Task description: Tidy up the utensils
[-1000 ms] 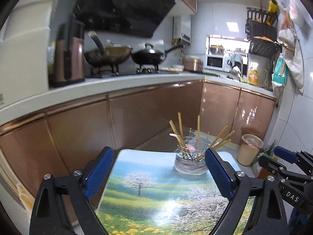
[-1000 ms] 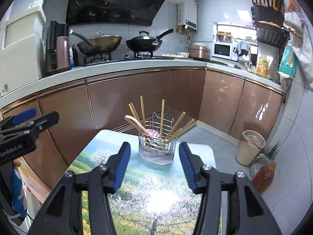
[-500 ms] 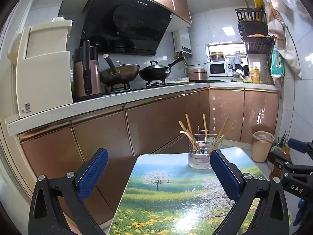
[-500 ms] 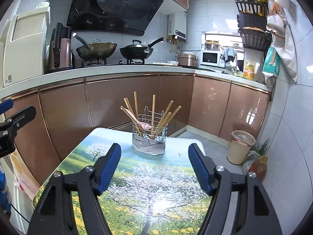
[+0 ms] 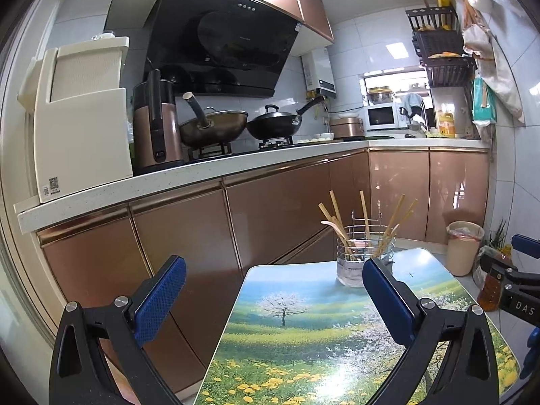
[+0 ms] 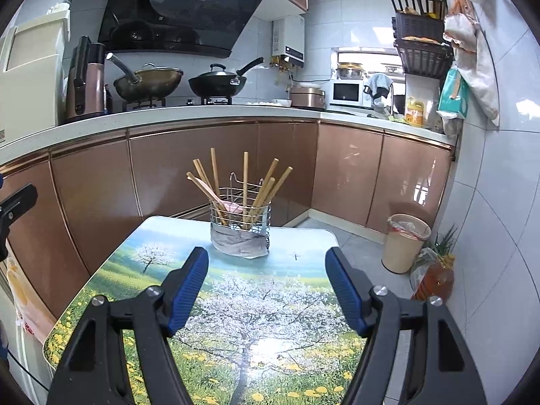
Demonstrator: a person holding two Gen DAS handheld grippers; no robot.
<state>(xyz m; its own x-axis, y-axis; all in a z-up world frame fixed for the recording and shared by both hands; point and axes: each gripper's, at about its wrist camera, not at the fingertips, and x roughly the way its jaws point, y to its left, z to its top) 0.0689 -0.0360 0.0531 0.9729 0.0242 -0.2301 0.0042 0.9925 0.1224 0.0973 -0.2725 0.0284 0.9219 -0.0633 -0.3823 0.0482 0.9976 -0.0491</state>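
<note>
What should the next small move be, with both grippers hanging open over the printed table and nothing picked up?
Probably ease the right gripper forward toward the wire utensil basket holding wooden chopsticks and a pink spoon. It stands at the far end of the landscape-printed table, straight ahead; the jaws are open and empty. The left gripper is off-line.

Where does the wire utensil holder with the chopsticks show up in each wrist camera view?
Left wrist: wire utensil holder right of centre, at the table's far edge.
Right wrist: wire utensil holder near centre, on the table's far end.
Shared landmark: beige trash bin on the floor to its right.
</note>
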